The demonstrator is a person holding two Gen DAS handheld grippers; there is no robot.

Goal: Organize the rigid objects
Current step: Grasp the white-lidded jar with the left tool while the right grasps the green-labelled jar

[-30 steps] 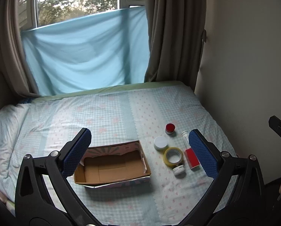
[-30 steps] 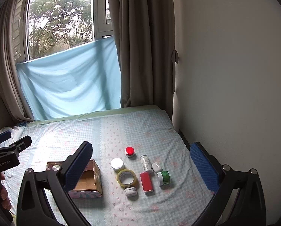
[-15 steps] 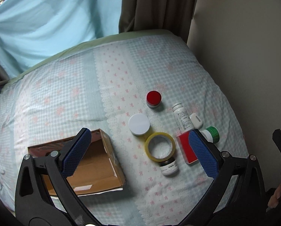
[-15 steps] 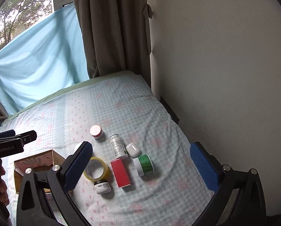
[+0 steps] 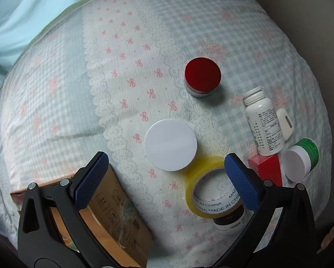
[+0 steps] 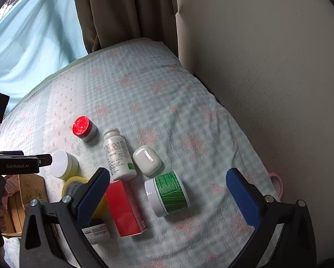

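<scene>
I've got both tools above the bed, nothing gripped. My left gripper (image 5: 165,178) hangs with its jaws spread wide over the white-lidded jar (image 5: 170,144), which sits just beside the yellow tape roll (image 5: 208,192); I read that as lining up for the jar, the item closest to the cardboard box (image 5: 113,218) at the lower left. The box sits open and near, so drops should be short.

My right gripper (image 6: 170,192) is also wide apart, empty, poised over the green-labelled jar (image 6: 168,193), which lies on its side next to the red carton (image 6: 124,207). The white pill bottle (image 6: 117,154) lies flat too, its base touching the carton, with a small white case (image 6: 147,160) just beside it. The red-lidded jar (image 6: 84,128) stands upright, a little apart from the cluster. A small dark jar (image 5: 230,222) peeks from behind the tape.

Everything lies outside the box for now. The soft bedding may let round things roll.
</scene>
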